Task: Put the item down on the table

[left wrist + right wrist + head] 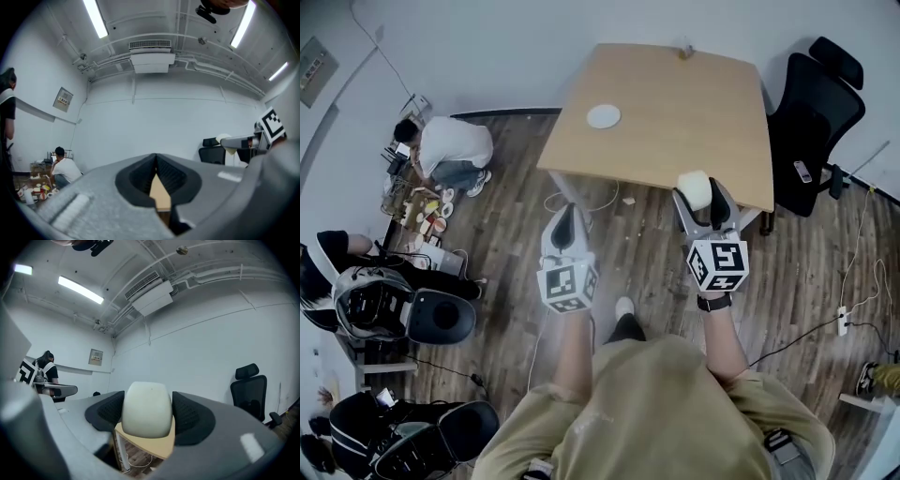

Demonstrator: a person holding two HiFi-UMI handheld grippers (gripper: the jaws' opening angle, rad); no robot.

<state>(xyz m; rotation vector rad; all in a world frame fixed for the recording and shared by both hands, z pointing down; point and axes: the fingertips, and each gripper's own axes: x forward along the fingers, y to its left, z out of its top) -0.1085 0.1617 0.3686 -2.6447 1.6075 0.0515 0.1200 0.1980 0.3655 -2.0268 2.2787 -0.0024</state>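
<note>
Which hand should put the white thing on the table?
Right. The right gripper grips the white item, close by the near edge of the table. The left gripper is shut, with nothing in it.

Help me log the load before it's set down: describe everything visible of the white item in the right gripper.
The white item is a smooth, matte, cream-white lump with a domed top, no markings showing. It sits upright between the right gripper's fingers, whose dark ribbed faces press its two sides. It appears clear of the wooden table, at its near edge.
</note>
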